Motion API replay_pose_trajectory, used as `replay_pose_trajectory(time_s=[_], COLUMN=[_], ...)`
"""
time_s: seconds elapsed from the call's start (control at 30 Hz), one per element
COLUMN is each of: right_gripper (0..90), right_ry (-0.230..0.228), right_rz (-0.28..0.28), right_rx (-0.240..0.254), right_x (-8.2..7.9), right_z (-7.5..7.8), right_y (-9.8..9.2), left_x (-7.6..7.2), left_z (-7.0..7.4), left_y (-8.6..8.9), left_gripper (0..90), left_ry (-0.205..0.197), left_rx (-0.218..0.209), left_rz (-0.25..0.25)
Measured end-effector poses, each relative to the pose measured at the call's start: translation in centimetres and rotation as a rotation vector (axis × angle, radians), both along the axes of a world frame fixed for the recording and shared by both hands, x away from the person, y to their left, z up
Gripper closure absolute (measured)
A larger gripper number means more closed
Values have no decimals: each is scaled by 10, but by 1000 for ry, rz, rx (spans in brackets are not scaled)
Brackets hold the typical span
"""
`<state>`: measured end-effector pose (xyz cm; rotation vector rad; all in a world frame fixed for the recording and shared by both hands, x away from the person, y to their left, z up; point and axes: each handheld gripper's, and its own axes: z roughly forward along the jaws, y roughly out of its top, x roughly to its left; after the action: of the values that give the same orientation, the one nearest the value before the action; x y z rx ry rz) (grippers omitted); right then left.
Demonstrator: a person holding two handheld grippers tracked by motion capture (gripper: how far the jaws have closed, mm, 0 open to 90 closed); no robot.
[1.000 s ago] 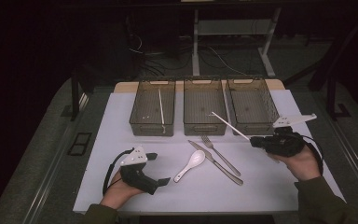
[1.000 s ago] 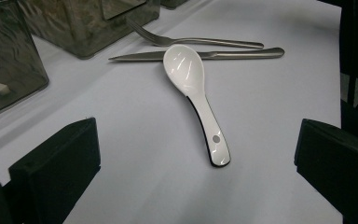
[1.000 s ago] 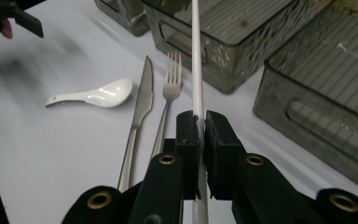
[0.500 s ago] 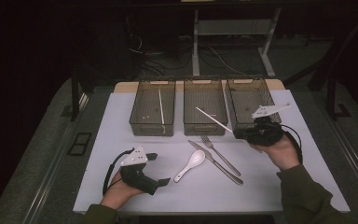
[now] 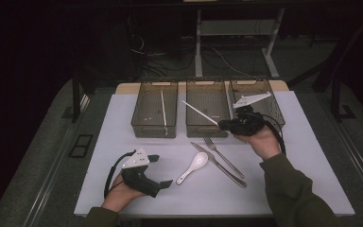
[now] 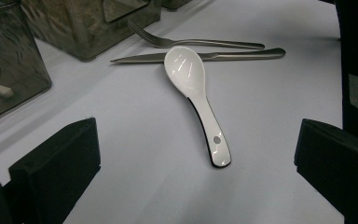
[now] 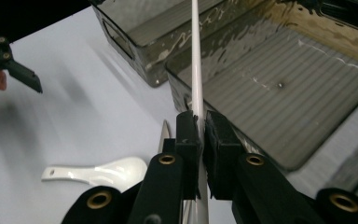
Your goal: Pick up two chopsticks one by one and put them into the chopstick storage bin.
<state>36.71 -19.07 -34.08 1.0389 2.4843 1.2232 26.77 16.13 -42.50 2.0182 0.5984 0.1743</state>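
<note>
High view: white tabletop [image 5: 123, 132] w/ three dark see-through bins in a row at the far side. Right gripper [image 5: 221, 125], held in the person's right hand [image 5: 261, 141], sits at the near edge of the middle bin [image 5: 207, 130], jaws clamped tight on a white chopstick [image 5: 198, 112] that slants up and left over that bin. Right gripper view confirms: both pads pinch the chopstick [image 7: 196, 70], stick running straight ahead over the bin's ribbed floor. Left bin [image 5: 144, 124] holds another thin white stick [image 5: 163, 109] lying lengthwise. Right bin [image 5: 274, 101] partly hidden behind the gripper's grey plate. Left gripper [image 5: 163, 171] rests low on the tabletop near the front edge, jaws spread wide, holding nothing; left gripper view shows the white spoon [image 6: 199, 95] lying between and beyond the jaws, bowl away. Fork [image 5: 224, 157] and knife [image 5: 217, 164] lie side by side just right of the spoon [image 5: 194, 167], well apart from the left gripper.
</note>
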Motion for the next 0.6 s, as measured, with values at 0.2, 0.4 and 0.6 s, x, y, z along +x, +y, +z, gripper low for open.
replay_pose_trajectory(time_s=[0.2, 0.4, 0.6], right_gripper=[842, 842, 842], right_ry=[-2, 11, 16], right_rz=[6, -4, -16], right_rx=[-8, -19, -32], right_x=[16, 32, 49], right_z=[5, 8, 12], right_y=[24, 43, 65], left_x=[0, 0, 0], left_z=[0, 0, 1], left_y=[1, 0, 0], left_gripper=[0, 0, 0], left_ry=[0, 1, 0], left_rx=[-2, -6, -8], left_rz=[2, -2, -10])
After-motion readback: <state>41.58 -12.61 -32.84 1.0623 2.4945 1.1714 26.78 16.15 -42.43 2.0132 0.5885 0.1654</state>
